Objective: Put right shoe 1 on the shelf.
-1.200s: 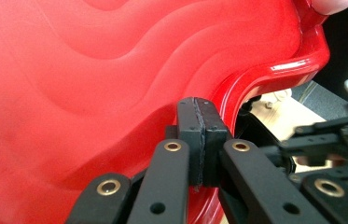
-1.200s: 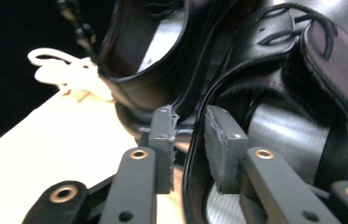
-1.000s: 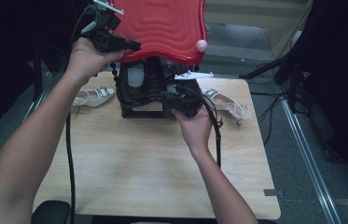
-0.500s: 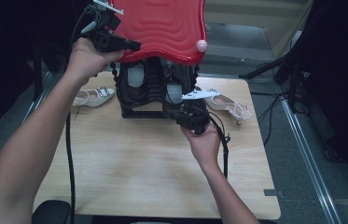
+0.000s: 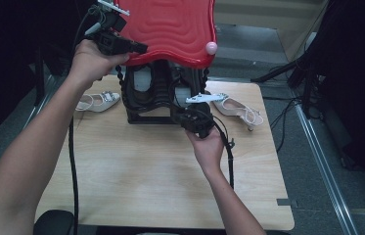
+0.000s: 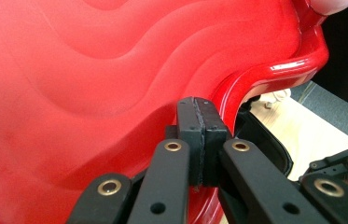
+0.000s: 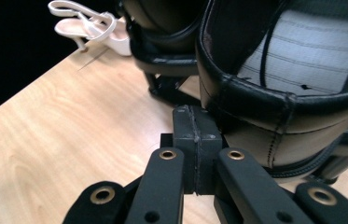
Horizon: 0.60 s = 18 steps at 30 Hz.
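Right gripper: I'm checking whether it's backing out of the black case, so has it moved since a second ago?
Yes. The right gripper has drawn back from the black case toward the person, along the table.

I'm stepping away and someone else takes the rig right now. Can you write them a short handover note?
Left claw: jaws shut, at the edge of the raised red lid; whether it pinches the rim I cannot tell.
Right claw: jaws shut with nothing between them, at the front of the black shoe rack, close to a black shoe.
Two pale heeled sandals lie on the table, one left of the rack, one to its right.
Done: lid lifted.
Left, probably: getting the sandals into the rack.
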Available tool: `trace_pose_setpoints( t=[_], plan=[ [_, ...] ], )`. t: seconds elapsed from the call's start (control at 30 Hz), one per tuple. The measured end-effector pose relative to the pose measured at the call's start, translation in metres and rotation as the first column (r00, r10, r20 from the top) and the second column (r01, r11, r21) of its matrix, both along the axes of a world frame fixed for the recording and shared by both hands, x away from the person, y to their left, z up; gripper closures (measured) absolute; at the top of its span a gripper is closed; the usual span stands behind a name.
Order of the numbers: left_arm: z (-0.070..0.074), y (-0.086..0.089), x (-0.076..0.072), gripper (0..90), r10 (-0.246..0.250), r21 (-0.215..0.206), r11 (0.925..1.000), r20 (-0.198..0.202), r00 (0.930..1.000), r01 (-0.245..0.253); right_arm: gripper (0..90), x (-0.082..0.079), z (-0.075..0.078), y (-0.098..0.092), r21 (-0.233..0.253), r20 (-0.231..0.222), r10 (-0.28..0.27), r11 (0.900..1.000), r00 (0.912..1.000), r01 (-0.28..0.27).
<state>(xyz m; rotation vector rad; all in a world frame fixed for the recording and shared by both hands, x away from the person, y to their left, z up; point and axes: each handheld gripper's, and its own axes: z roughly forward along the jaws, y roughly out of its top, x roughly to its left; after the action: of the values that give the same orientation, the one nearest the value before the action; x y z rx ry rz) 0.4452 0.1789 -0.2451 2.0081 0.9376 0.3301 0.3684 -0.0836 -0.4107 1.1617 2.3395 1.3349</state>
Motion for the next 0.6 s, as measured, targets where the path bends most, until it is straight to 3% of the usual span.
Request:
trace_pose_setpoints(
  t=[0.27,0.33,0.6],
  plan=[
    [0.0,0.0,0.0,90.0,-0.003,0.002,1.0,0.003,1.0,0.003,90.0,0.013,0.003,-0.003,0.004,0.018,0.018,1.0,0.9997,-0.018],
    [0.0,0.0,0.0,90.0,-0.004,0.003,1.0,0.004,1.0,0.004,90.0,0.016,0.003,-0.002,0.003,0.034,0.011,1.0,0.9994,-0.011],
    [0.0,0.0,0.0,90.0,-0.003,0.001,1.0,0.001,1.0,0.003,90.0,0.036,0.011,0.001,-0.005,0.03,-0.023,1.0,0.9993,0.023]
  ],
)
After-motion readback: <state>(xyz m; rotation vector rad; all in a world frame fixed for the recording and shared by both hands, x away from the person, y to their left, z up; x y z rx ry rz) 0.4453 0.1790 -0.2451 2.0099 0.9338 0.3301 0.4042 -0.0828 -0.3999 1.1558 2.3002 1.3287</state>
